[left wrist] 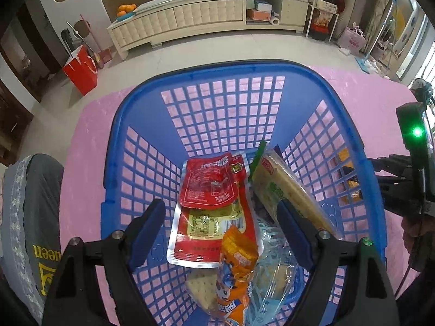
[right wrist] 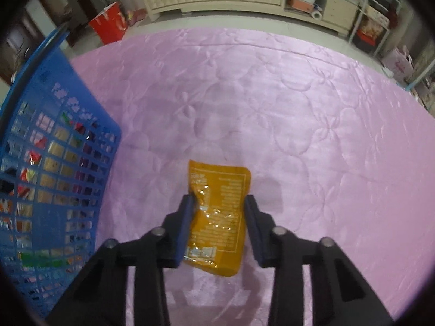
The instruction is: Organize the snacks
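Right gripper: nearest the right wrist camera, pointing steeply down; blue pads stand on either side of the yellow pouch, the left pad touching its edge, the right pad at or just off the other edge, so whether the grip is tight I cannot tell.
Left gripper: spread wide over the open top of the basket, nothing between its pads.
Pink quilted cover: largest surface, spread under everything; whether a table or a bed lies beneath cannot be told.
Blue basket: lattice-walled, standing on the cover to the left of the yellow pouch, near but apart from it.
Long cracker pack: leaning along the basket's right inner wall.
Red pouches: two, overlapping, flat in the basket's middle.
Orange cartoon packet: lying over the lower red pouch's corner.
Clear wrapped crackers: at the basket's near end, beside the orange packet.
Yellow pouch: flat on the cover outside the basket, printed back up, between the right gripper's pads.
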The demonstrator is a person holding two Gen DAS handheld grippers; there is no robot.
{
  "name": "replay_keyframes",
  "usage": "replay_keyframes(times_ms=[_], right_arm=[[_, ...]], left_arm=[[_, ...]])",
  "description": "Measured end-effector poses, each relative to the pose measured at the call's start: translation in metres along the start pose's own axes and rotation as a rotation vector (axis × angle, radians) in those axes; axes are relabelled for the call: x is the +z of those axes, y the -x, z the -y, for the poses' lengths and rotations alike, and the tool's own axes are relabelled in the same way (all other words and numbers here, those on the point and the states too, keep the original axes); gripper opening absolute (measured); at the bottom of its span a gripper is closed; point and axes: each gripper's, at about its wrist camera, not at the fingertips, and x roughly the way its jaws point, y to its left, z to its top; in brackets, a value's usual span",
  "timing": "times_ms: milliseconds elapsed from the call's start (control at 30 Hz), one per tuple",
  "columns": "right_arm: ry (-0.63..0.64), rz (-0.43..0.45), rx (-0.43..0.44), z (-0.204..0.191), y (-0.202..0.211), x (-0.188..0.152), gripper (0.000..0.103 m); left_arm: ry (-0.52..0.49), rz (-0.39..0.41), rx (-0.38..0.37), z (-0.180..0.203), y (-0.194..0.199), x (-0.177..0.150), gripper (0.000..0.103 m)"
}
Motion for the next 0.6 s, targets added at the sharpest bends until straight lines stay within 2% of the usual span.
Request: replay_keyframes(times_ms=[33, 67, 133, 333, 600], right_arm=[[0.016, -0.007, 0.02, -0.004, 0.0, 0.0, 0.005], [0.012, -0.016, 0.055, -0.007, -0.001, 0.0, 0.006], [0.015, -0.009, 0.036, -0.01, -0.001, -0.001, 0.006], [-0.028, 0.008, 0.077, -0.005, 0.014, -0.002, 0.002], [0.01, 0.117, 0.074, -0.017, 0.089, -0.02, 0.002]], left_arm=[[-0.002, -0.001, -0.002, 0.001, -0.001, 0.0, 0.082], [-0.003, -0.001, -0.003, 0.004, -0.001, 0.001, 0.082], [-0.007, -0.002, -0.003, 0.005, -0.002, 0.001, 0.082], [0.002, 0.008, -0.005, 0.002, 0.004, 0.0, 0.082], [0.012, 0.077, -0.009, 0.0, 0.05, -0.01, 0.082]])
